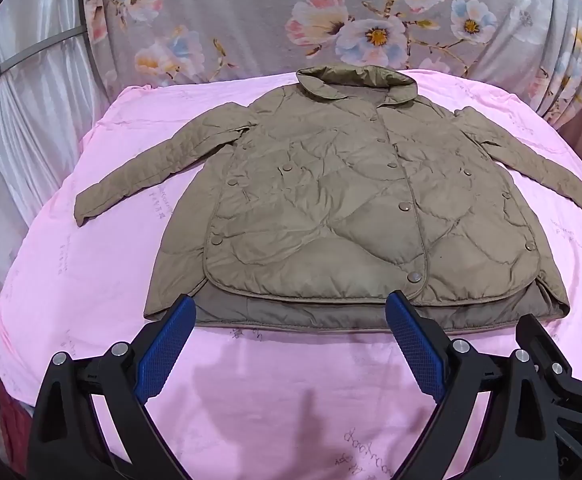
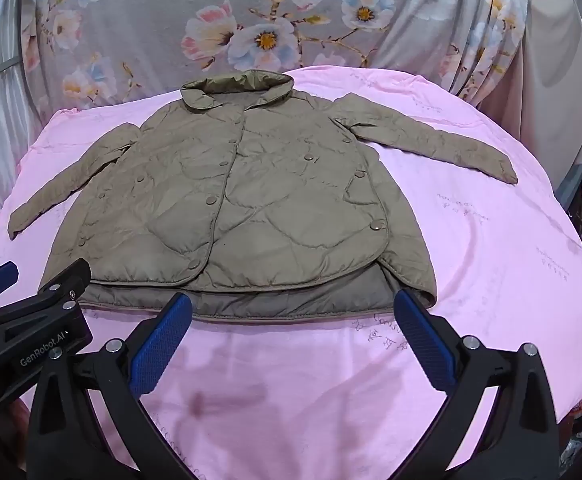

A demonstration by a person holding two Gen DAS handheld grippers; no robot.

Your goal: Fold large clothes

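Jacket (image 1: 331, 208) lies spread flat, front up and snapped shut, on the pink sheet (image 1: 91, 280) of a bed, hem toward the near edge, collar toward the far edge, a sleeve angled out to each side.

Nearest, both tongs hover over bare sheet just short of the hem. The left tongs (image 1: 287, 320) stand wide apart and hold nothing; their blue pads (image 1: 163, 356) appear clear of the cloth. The right tongs (image 2: 293, 320), just beside them toward the jacket's right hem corner, are equally wide and empty.

Next comes the hem (image 2: 291, 308), where the back panel shows below the rounded front flaps. Quilted and puffy, the jacket is probably light, soft and springy, with a slick shell that may slide on itself, so folds could puff back. Thin edges look like the best holds: the hem corners, or the cuffs (image 1: 83, 212) for bringing the sleeves in first.

Beyond the collar (image 2: 239, 86) hangs floral fabric (image 2: 251, 20).
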